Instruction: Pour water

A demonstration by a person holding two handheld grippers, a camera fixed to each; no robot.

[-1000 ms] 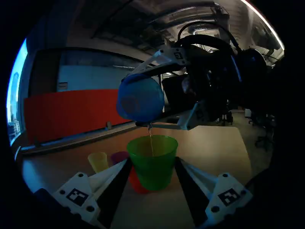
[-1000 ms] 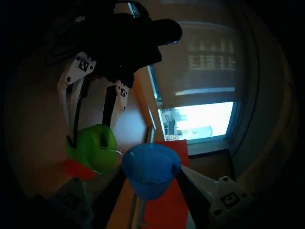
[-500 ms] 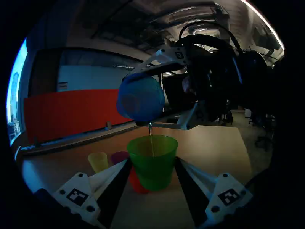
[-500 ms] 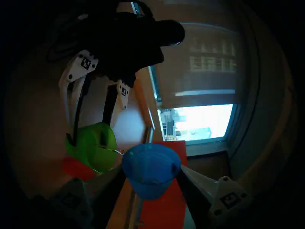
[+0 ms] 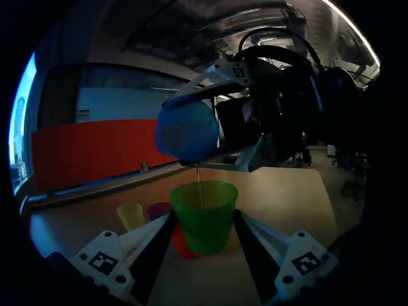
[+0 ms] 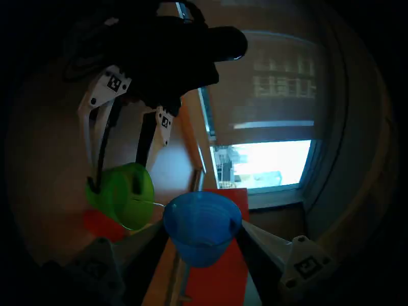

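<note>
Toward the tabletop's left edge stand a yellow cup (image 5: 131, 215) and a purple cup (image 5: 159, 208), unused. The left tongs (image 5: 204, 218) clamp the green cup (image 5: 205, 232) upright under the thin water stream (image 5: 198, 184). Above it, the right tongs (image 6: 202, 228) grip the blue cup (image 5: 186, 130), tipped rim-down to pour.

Green cup (image 5: 204, 217): upright, translucent.
Blue cup (image 5: 186, 130): tipped sideways, positioned directly above.
Water (image 5: 198, 183): thin stream, received inside the lower cup's rim.
</note>
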